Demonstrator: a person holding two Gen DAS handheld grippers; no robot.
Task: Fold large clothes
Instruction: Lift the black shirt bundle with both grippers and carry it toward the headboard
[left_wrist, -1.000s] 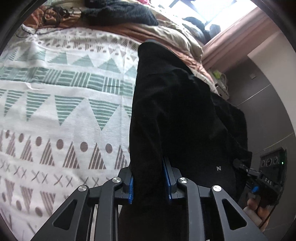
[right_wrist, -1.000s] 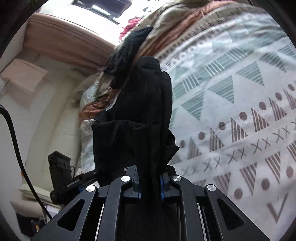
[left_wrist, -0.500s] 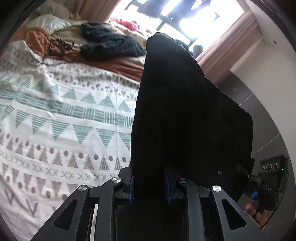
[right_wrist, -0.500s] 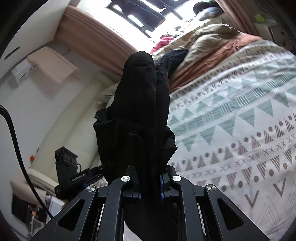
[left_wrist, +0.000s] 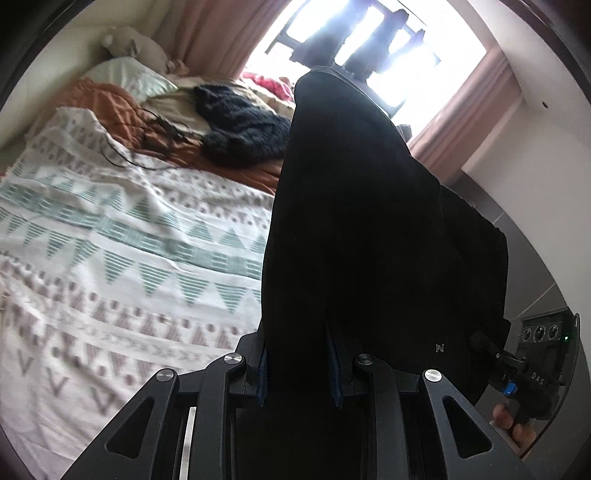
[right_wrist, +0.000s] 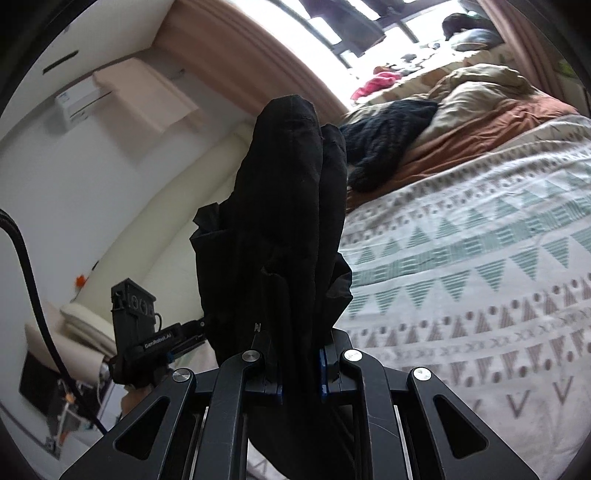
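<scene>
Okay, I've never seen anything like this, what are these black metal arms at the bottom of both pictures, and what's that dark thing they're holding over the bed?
No robot here: a person carries a two-fingered tool in each hand, each with a wide-angle camera looking along its fingers. One picture comes from the left hand-held gripper, the other from the right hand-held gripper. Each is shut on part of a black garment, bunched up in front of both lenses. Beyond it is a bed with a patterned blanket, a dark knitted item and pillows near a bright window. In each picture's lower corner you can see the other tool.
</scene>
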